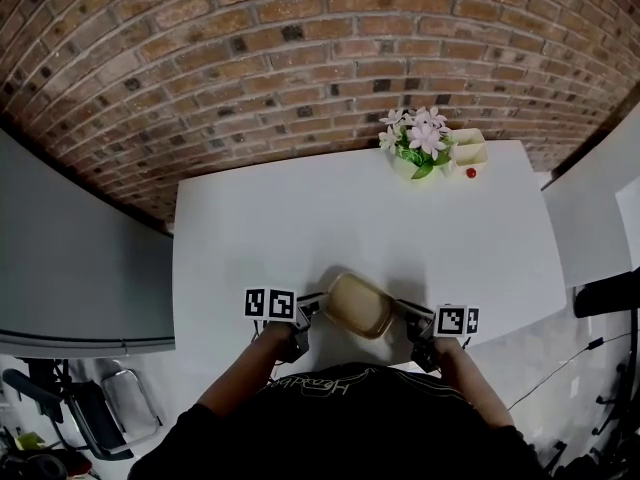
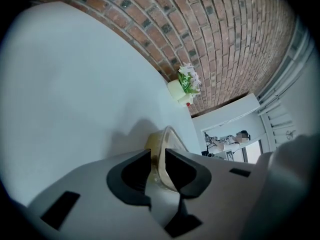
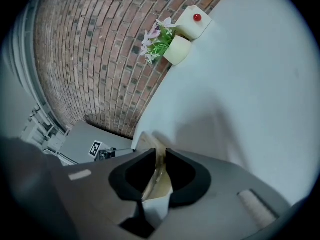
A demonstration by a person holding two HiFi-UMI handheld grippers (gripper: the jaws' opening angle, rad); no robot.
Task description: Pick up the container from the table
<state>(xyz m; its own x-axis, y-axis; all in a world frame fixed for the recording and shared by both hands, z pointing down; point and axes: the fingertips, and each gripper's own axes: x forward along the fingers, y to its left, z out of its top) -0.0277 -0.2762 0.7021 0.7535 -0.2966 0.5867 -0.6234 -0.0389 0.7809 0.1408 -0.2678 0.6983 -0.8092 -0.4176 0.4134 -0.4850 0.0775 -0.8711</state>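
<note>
**Inspector:** Your container is at the table's 6 o'clock edge, directly in front of you. Your left gripper has it at its 9 o'clock side and your right gripper at its 3 o'clock side. Both pairs of jaws are clamped on the rim, with the thin wall filling the gap between the pads. I cannot tell whether the base has left the tabletop.

**Second inspector:** Agreed. My main concern is your hold. You have only a narrow strip of wall in each grip, and the rest of the tub hangs unsupported between your hands.

**Inspector:** There are three risks. If you raise one hand ahead of the other, the tub will tilt and twist in the pads. If you draw your hands apart, the rim may pull free. If you squeeze harder, the wall may buckle. It sits close to the edge, so a slip would likely send it off the table towards you.

**Second inspector:** On materials, the container is a rounded-rectangular tub in translucent tan plastic. It is smooth and glossy, probably flexible, and has a flared lip. That is little for your matt black pads to bite on. The table is flat, white and smooth.

**Inspector:** The flower pot and the cream box stand at 1 o'clock, well apart from your work and no hazard. The brick wall behind them is rough.
</note>
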